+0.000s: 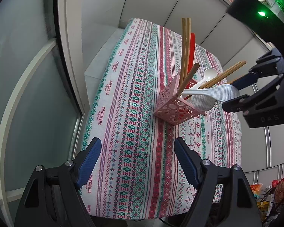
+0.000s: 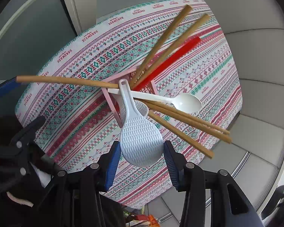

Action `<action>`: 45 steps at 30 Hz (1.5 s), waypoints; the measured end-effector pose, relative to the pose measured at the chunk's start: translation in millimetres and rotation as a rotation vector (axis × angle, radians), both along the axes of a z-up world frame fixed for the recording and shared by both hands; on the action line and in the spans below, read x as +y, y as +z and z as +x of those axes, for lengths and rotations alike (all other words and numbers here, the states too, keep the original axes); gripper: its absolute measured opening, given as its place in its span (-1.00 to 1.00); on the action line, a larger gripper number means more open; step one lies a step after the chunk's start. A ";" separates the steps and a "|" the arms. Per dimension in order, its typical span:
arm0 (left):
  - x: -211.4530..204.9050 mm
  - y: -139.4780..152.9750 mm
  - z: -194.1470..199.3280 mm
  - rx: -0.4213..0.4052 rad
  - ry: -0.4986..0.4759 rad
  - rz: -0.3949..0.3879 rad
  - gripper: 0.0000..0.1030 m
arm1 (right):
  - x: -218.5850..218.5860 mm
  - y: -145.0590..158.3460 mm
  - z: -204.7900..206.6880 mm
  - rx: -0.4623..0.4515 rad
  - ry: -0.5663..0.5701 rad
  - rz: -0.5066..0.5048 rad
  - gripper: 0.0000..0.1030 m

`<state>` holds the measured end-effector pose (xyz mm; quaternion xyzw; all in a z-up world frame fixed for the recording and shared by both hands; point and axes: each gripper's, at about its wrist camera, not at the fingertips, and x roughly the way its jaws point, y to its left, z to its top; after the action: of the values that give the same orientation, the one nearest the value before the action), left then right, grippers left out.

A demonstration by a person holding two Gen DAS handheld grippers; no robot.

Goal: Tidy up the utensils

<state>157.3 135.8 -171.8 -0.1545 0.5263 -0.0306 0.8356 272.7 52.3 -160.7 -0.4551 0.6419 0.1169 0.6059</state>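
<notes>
A pink perforated utensil holder (image 1: 175,109) (image 2: 111,100) stands on the patterned tablecloth (image 1: 134,98). Wooden chopsticks (image 1: 185,47) (image 2: 166,32), a red utensil (image 1: 192,45) (image 2: 172,56) and a white spoon (image 1: 210,73) (image 2: 187,102) stick out of it. My right gripper (image 1: 230,94) (image 2: 142,147) is shut on the head of a white rice paddle (image 1: 214,92) (image 2: 140,130). The paddle's handle reaches down into the holder. My left gripper (image 1: 136,145) hangs open over bare cloth in front of the holder, nothing between its blue pads.
The table's edges drop off close to the holder on the left and right. A glass door (image 1: 28,94) and white wall panels (image 1: 142,0) surround the table. Bags and packets (image 1: 274,193) lie on the floor at lower right. A dark sleeve (image 2: 15,189) shows at lower left.
</notes>
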 end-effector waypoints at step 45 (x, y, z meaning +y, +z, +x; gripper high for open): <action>-38.1 32.3 -27.8 -0.130 -0.039 0.156 0.68 | -111.0 108.9 -117.5 -0.428 -0.187 0.600 0.63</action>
<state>129.5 97.7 -139.5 -0.0764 0.4749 -0.0159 0.8766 155.2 -58.6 -51.8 -0.2109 0.4769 0.1464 0.8406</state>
